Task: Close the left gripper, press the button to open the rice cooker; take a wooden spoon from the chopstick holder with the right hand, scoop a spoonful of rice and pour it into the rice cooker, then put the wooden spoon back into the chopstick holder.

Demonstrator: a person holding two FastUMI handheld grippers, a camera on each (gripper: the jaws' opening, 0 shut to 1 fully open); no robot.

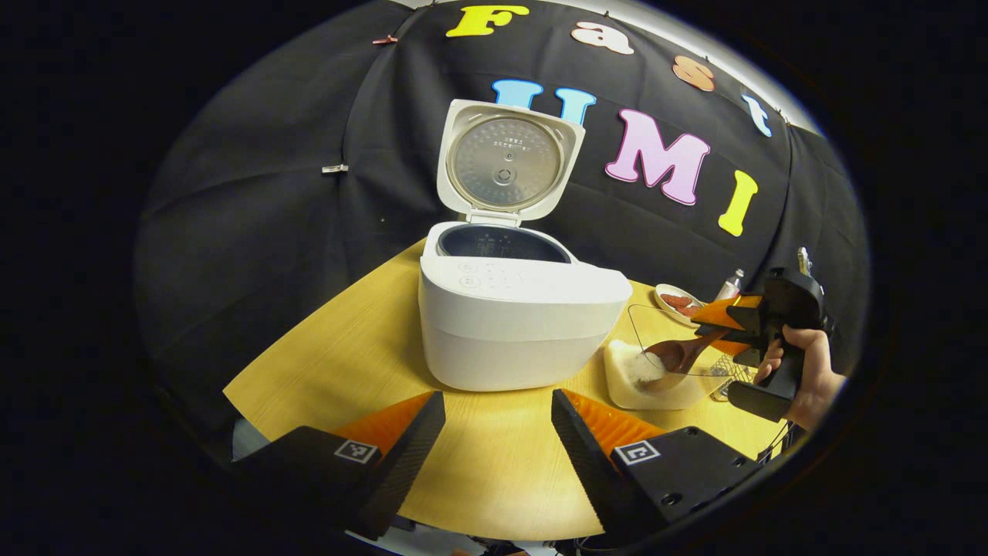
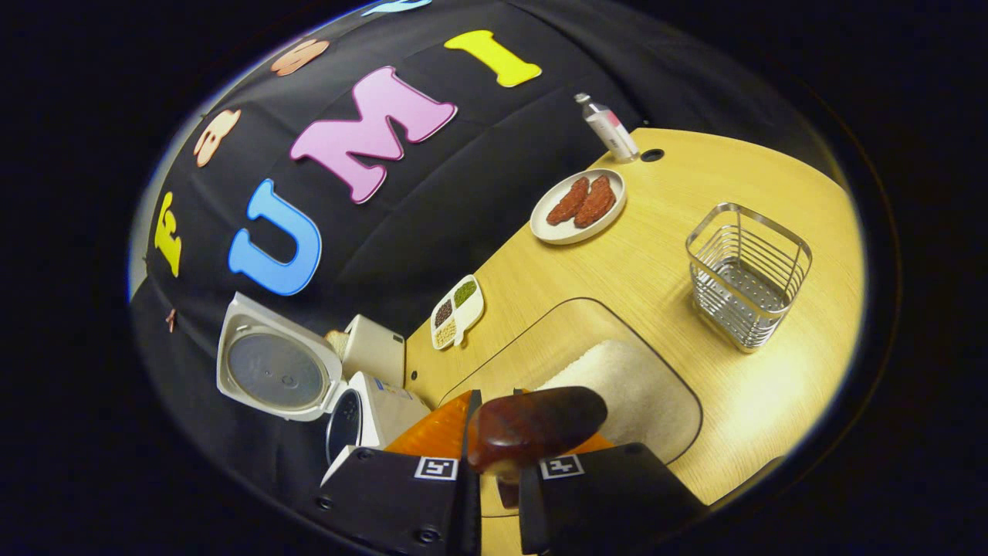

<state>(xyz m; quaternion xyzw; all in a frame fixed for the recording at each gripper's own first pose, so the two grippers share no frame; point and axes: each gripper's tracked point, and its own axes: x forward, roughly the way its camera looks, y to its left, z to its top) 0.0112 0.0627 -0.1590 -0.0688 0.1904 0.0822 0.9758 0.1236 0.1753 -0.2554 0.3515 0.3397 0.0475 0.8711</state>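
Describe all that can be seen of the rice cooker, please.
The rice cooker is white and looks plastic, rounded, with faint buttons on its front top. Its hinged lid stands open and upright, showing a round metal-looking inner plate. The dark inner pot is exposed. It stands on the wooden table; nothing else touches it.

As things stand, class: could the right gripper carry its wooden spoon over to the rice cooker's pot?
Probably yes. The right gripper grips the wooden spoon, its bowl dipping into the rice container beside the rice cooker. The lid stands open, and nothing lies between.
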